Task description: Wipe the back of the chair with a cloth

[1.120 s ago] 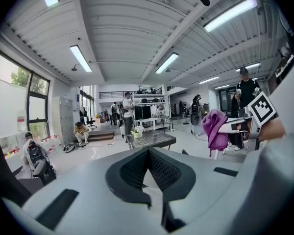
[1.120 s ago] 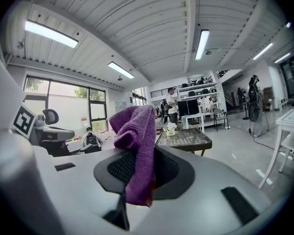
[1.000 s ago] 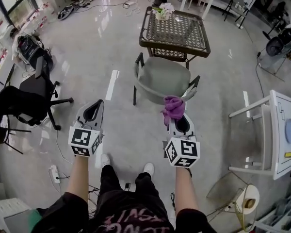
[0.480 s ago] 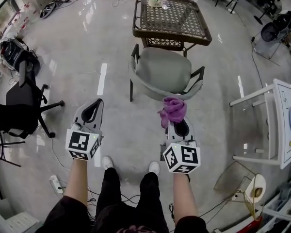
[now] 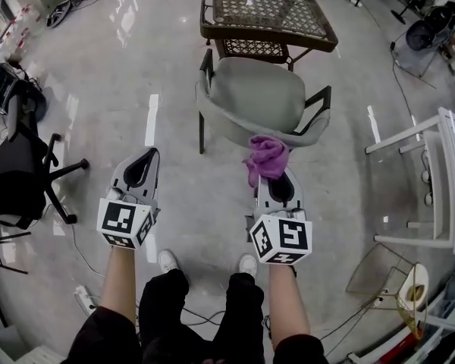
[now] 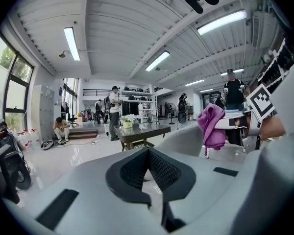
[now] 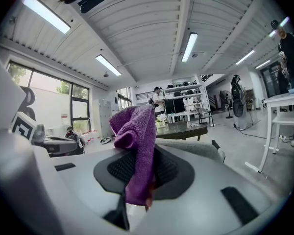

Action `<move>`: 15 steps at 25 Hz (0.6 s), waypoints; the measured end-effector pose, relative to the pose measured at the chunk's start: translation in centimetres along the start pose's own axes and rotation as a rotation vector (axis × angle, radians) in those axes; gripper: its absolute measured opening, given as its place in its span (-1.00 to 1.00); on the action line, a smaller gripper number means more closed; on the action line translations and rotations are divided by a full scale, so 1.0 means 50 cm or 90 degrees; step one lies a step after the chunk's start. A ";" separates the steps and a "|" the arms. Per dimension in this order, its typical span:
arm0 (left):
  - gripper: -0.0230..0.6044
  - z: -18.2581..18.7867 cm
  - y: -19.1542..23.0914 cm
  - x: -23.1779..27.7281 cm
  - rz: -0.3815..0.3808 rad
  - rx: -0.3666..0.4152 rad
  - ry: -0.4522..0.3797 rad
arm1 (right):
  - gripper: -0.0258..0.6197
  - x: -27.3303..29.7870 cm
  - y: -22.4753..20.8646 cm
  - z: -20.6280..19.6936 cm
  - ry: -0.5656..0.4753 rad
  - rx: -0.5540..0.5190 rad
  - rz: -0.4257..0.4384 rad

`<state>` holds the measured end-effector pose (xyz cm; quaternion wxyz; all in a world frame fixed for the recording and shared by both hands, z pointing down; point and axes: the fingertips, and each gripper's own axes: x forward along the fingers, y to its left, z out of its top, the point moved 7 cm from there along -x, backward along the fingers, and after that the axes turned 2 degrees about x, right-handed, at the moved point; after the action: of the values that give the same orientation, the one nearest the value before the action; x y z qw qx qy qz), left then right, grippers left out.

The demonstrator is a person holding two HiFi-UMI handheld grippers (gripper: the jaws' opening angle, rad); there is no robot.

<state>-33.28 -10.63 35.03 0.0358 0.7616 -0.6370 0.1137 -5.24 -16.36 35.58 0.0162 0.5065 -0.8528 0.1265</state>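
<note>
Shiny floor (image 5: 174, 180); chair (image 5: 258, 97) back faces person; right tongs (image 5: 275, 180) clamp purple cloth (image 5: 267, 156), bunched pointing toward chair; left tongs (image 5: 145, 155) closed, empty.

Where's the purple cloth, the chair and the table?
purple cloth (image 5: 267, 158), head view, middle of the bunched fabric.
chair (image 5: 259, 97), head view, middle of its grey seat.
table (image 5: 267, 4), head view, its woven top.

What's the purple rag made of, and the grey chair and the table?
The purple cloth looks like fuzzy microfibre: tiny loops, soft folds. The chair seems a smooth matte grey plastic shell on dark legs, maybe metal. The table top looks woven, like wicker or mesh, in a dark frame; hard to be sure.
</note>
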 end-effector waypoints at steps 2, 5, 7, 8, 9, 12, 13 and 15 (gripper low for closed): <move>-0.90 -0.030 0.009 0.015 -0.006 -0.007 -0.010 | -0.63 0.018 0.010 -0.023 -0.002 -0.002 0.002; -0.90 -0.076 0.019 0.039 -0.015 -0.006 -0.015 | -0.63 0.048 0.032 -0.055 -0.005 -0.018 0.009; -0.90 -0.107 0.025 0.055 -0.023 -0.006 -0.015 | -0.63 0.067 0.050 -0.075 -0.009 -0.028 0.012; -0.90 -0.120 0.029 0.063 -0.026 -0.007 -0.016 | -0.63 0.078 0.059 -0.084 -0.011 -0.031 0.014; -0.90 -0.131 0.034 0.070 -0.027 -0.009 -0.017 | -0.63 0.091 0.068 -0.091 -0.012 -0.036 0.017; -0.90 -0.155 0.048 0.090 -0.032 -0.015 -0.019 | -0.63 0.129 0.091 -0.103 -0.013 -0.049 0.024; -0.90 -0.161 0.052 0.096 -0.033 -0.014 -0.017 | -0.63 0.139 0.095 -0.104 -0.013 -0.048 0.025; -0.90 -0.171 0.059 0.105 -0.032 -0.015 -0.016 | -0.63 0.155 0.096 -0.104 -0.014 -0.049 0.020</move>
<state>-36.39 -14.54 44.22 0.0396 0.7781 -0.6195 0.0960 -13.70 -19.65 40.87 0.0245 0.4935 -0.8649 0.0881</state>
